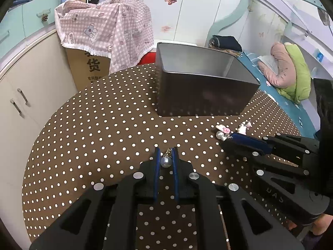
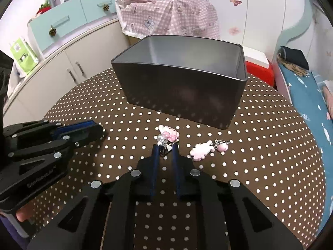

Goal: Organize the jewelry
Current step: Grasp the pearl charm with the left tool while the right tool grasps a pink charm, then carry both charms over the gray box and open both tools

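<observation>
A dark grey open tin box point(image 1: 199, 92) stands at the far side of the round polka-dot table point(image 1: 93, 129); it also shows in the right wrist view point(image 2: 181, 91). My left gripper point(image 1: 166, 156) is shut on a pearl earring point(image 1: 166, 161) just above the cloth. My right gripper point(image 2: 165, 149) has its jaws closed around the metal end of a pink-bow earring point(image 2: 169, 135) that lies on the table. A second pink charm earring point(image 2: 203, 150) lies just right of it. In the left wrist view the right gripper point(image 1: 231, 138) reaches in from the right beside those earrings point(image 1: 223, 132).
A cardboard box draped in pink checked cloth point(image 1: 104, 33) stands behind the table. White cabinets point(image 1: 25, 95) are at the left. A bed with blue sheet and folded bedding point(image 1: 289, 70) lies at the right.
</observation>
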`<state>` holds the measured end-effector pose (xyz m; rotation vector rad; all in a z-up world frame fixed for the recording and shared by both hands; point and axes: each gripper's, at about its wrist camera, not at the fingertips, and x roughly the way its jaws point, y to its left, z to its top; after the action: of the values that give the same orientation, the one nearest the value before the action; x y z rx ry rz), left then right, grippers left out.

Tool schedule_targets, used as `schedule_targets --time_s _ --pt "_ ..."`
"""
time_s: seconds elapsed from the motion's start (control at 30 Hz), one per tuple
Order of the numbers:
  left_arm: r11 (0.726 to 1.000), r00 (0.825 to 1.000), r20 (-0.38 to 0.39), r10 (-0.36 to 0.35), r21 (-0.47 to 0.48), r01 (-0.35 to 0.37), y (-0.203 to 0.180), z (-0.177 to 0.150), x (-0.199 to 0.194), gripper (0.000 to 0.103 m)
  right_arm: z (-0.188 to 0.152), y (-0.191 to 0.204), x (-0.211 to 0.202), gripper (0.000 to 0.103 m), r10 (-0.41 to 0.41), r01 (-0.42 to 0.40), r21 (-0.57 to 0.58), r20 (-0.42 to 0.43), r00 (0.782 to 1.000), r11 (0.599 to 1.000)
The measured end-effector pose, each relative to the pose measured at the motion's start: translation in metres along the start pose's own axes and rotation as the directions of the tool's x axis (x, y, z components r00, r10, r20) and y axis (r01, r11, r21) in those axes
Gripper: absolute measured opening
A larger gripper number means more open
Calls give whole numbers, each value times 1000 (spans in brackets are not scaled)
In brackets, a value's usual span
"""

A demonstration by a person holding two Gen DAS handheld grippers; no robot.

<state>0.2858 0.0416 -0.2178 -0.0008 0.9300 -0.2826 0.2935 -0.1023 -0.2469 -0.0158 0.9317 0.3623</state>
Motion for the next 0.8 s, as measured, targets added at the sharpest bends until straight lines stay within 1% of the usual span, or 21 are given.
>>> schedule_targets --time_s 0.17,0.27,0.5,0.67,0.8 --pt "1000 1000 7 -12 -2 12 0 1 -5 9 -3 -2 -18 13 26 -26 -10 8 1000 1000" --pt "1000 1000 11 -23 -1 23 -1 1 -8 9 -4 -9 -29 13 65 -65 17 15 998 998" --pt "998 998 26 -62 6 61 -8 3 -20 9 -4 -21 -51 13 95 -97 39 38 995 995" --pt "996 995 49 -91 15 90 -13 9 -31 9 4 -28 -70 13 92 -95 39 77 993 995" --pt "992 989 85 -120 38 117 -20 24 -44 9 18 -33 -87 13 81 -86 30 121 989 996"
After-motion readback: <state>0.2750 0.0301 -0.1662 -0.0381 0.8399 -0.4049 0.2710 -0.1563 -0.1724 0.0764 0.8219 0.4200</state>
